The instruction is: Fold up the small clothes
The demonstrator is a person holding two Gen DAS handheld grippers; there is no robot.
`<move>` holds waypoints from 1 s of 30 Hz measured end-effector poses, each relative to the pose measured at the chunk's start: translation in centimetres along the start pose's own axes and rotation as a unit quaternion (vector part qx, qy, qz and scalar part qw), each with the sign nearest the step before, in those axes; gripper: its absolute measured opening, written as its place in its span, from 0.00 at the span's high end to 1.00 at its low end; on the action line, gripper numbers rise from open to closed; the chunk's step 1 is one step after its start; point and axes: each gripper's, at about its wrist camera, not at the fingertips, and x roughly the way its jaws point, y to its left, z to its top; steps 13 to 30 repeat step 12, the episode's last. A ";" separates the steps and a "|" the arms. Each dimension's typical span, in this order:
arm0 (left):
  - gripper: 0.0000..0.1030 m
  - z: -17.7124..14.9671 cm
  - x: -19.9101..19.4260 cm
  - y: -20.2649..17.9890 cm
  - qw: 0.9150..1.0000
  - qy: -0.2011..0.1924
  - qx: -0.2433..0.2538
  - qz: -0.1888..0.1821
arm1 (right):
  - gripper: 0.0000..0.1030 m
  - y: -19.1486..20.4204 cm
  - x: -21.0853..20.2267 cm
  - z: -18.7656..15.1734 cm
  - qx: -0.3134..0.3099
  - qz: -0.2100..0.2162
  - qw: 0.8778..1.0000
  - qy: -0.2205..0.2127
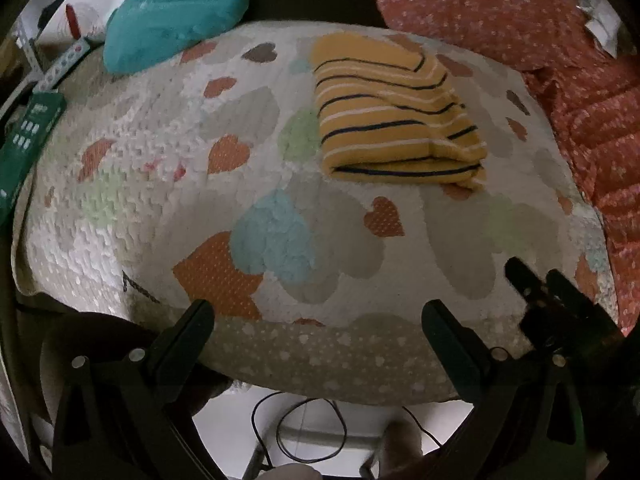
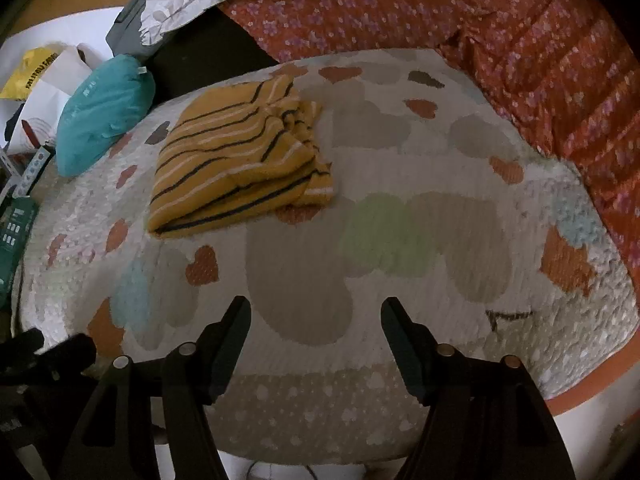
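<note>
At the near edge of the quilt (image 2: 400, 412), both pairs of fingers hang spread and empty: the right gripper (image 2: 316, 316) over a grey heart patch, the left gripper (image 1: 320, 320) over the dotted border, with nothing between the pads of either.

Farther in, the striped garment (image 1: 396, 120) lies folded into a thick mustard bundle on the quilt, well apart from both grippers. Its fold looks loose. In the right wrist view a sleeve or hem corner pokes out on the side toward the red cloth, and the layers bulge unevenly. A grab at only the top layer would probably peel the bundle open, and a pull along the bumpy quilt could drag it and rumple the stack. The two grippers sit near each other, so crossing paths could knock them together.

Beyond, a teal pouch (image 2: 104, 112) rests at the quilt's far left edge, and a red floral cloth (image 2: 500, 28) crowds the far right.

What carries the quilt is hidden. The garment's underside and layer count cannot be made out, and the left edge clutter is cut off and dim.
</note>
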 end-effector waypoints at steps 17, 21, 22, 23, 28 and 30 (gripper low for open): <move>0.00 1.4 2.6 2.3 0.999 0.023 -0.035 0.002 | 0.28 3.6 3.3 2.2 -0.040 0.002 0.999 0.026; 0.00 1.4 2.6 2.3 0.999 0.023 -0.035 0.002 | 0.28 3.6 3.3 2.2 -0.040 0.002 0.999 0.026; 0.00 1.4 2.6 2.3 0.999 0.023 -0.035 0.002 | 0.28 3.6 3.3 2.2 -0.040 0.002 0.999 0.026; 0.00 1.4 2.6 2.3 0.999 0.023 -0.035 0.002 | 0.28 3.6 3.3 2.2 -0.040 0.002 0.999 0.026; 0.00 1.4 2.6 2.3 0.999 0.023 -0.035 0.002 | 0.28 3.6 3.3 2.2 -0.040 0.002 0.999 0.026; 0.00 1.4 2.6 2.3 0.999 0.023 -0.035 0.002 | 0.28 3.6 3.3 2.2 -0.040 0.002 0.999 0.026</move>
